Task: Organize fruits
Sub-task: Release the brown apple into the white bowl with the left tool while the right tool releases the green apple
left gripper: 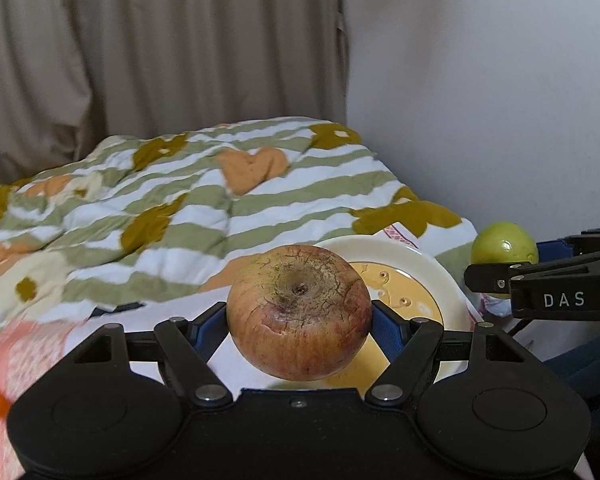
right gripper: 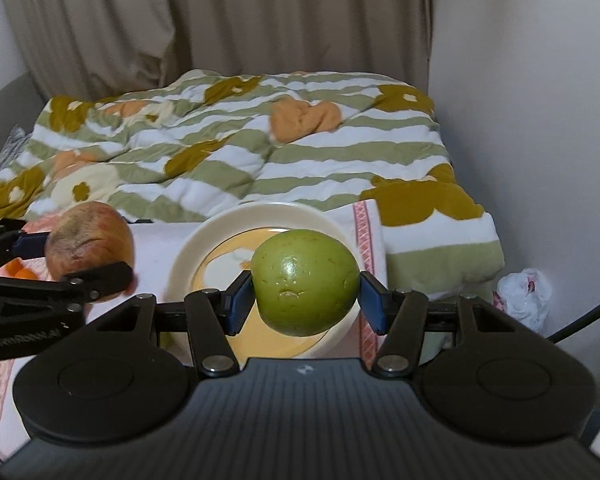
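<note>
Nearest the left wrist camera: left gripper [left gripper: 299,320] clamped on a red apple [left gripper: 299,312], blue pads pressed against its two flanks, calyx end facing the lens. Skin is mottled red-yellow with brown russet cracking around the hollow; it looks firm, so the grip is probably stable. The apple is held in the air, with the near-left part of the plate [left gripper: 440,276] behind it.

Nearest the right wrist camera: right gripper [right gripper: 306,296] closed on a green apple [right gripper: 306,282], pads on either flank. Skin is glossy with a few small scars and a highlight. It is carried over the plate's yellow centre, not resting on it.

Judgement: both fruits are held over or beside the plate for setting down there; the side grips leave the undersides free for that.

Farther out: the cream-rimmed plate lies on a white cloth [right gripper: 156,248] on the bed. Small orange fruits [right gripper: 18,270] sit at the left, behind the left gripper. Beyond, a striped floral quilt [right gripper: 236,152], then beige curtains [right gripper: 220,16].
</note>
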A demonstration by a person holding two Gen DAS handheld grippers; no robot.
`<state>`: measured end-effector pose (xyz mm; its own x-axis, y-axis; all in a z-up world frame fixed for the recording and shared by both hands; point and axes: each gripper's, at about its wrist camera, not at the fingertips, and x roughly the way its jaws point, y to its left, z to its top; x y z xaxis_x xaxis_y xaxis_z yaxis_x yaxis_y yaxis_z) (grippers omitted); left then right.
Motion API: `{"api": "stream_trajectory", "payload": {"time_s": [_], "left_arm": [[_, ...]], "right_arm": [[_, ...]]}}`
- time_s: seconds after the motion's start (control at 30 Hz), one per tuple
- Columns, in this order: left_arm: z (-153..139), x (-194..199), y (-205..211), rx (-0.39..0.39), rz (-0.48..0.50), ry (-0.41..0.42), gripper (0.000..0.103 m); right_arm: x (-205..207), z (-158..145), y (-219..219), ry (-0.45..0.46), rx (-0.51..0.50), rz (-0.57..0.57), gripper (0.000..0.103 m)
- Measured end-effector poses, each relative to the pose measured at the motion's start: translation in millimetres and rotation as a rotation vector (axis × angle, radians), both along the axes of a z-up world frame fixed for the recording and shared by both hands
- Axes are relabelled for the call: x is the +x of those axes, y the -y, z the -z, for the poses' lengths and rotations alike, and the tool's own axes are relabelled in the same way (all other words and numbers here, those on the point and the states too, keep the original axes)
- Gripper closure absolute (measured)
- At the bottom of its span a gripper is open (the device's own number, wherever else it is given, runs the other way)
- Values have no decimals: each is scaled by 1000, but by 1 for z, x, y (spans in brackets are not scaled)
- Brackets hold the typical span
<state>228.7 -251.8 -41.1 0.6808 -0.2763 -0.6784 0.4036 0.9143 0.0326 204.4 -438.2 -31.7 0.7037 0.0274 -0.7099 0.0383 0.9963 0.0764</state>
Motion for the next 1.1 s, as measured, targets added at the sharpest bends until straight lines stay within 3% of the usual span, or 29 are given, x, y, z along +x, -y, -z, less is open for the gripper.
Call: {"api": "stream_trajectory", "payload": {"time_s": [0.3, 0.6, 0.77, 0.8, 0.87, 1.1], "left_arm": [[45, 57, 41, 77, 113, -57, 24], [76, 76, 61, 139, 171, -89, 24], [80, 78, 64, 153, 184, -81, 20], [77, 76, 63, 148, 189, -67, 10], [68, 71, 59, 131, 183, -32, 0], [47, 61, 46, 124, 172, -39, 0]], "right_arm": [[39, 28, 21, -52, 22, 66, 32], [51, 48, 36, -96, 35, 115, 32], [53, 48, 39, -101, 38, 122, 32], [53, 47, 39, -100, 37, 122, 32], [53, 45, 39, -96, 36, 119, 32], [57, 40, 34, -85, 26, 66, 32]]}}
